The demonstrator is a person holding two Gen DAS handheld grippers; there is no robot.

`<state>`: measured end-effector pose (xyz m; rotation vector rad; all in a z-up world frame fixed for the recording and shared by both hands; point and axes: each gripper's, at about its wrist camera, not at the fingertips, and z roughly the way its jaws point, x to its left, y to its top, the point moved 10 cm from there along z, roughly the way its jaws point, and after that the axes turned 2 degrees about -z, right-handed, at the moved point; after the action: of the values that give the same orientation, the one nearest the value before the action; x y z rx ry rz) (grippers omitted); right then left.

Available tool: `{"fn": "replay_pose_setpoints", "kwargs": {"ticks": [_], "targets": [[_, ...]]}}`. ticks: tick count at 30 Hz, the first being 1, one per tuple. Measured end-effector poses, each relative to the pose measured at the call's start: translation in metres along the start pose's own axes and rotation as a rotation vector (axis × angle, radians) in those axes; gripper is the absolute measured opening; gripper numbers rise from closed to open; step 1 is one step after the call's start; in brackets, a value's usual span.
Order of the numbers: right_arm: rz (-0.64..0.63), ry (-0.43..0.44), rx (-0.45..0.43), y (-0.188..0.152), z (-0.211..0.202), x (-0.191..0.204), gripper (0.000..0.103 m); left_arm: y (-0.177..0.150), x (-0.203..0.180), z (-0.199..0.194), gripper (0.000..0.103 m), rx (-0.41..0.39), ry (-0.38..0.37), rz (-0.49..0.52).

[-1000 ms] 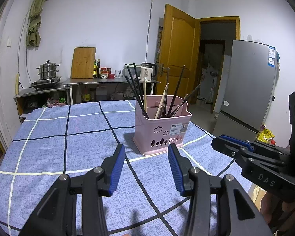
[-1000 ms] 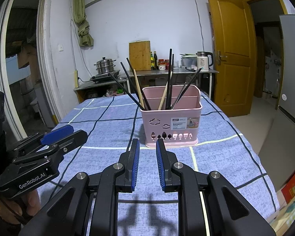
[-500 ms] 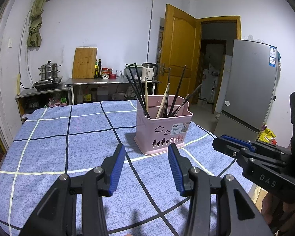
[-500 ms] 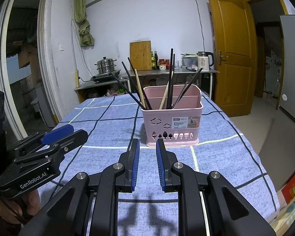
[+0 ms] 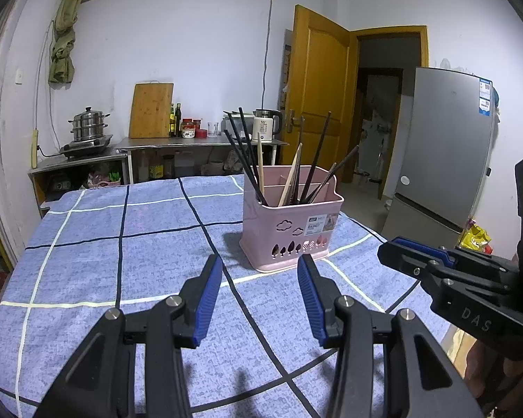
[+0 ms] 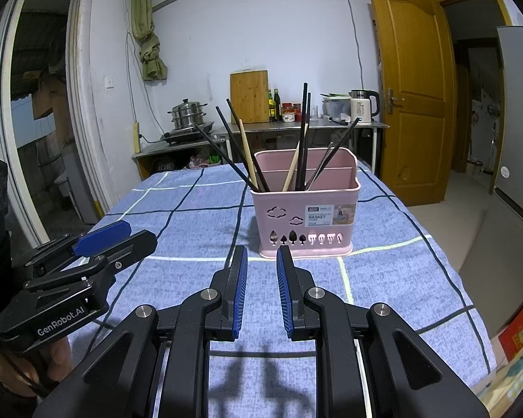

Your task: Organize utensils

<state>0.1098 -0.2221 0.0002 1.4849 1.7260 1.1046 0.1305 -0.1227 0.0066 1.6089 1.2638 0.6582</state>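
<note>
Basket [image 6: 305, 216] of chopsticks [image 6: 301, 139] stands beyond both empty claws: left [image 5: 259, 296] parted, right [image 6: 261, 289] narrowly parted

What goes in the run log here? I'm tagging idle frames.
left gripper: open, empty | right gripper: open, empty | chopsticks: in pink basket | tablecloth

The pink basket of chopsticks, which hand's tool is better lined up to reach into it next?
Probably the right. The right tool faces the pink basket almost head-on; from the left tool it sits off to the right. Both are empty.
</note>
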Motion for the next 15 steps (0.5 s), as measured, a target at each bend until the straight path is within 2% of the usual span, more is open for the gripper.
{"fn": "replay_pose_setpoints", "kwargs": {"ticks": [15], "targets": [[-0.002,-0.001,0.007,-0.0016,0.0014,-0.0001,0.018,-0.0046,0.0039,0.0013,0.047,0.013,0.011,-0.009]]}}
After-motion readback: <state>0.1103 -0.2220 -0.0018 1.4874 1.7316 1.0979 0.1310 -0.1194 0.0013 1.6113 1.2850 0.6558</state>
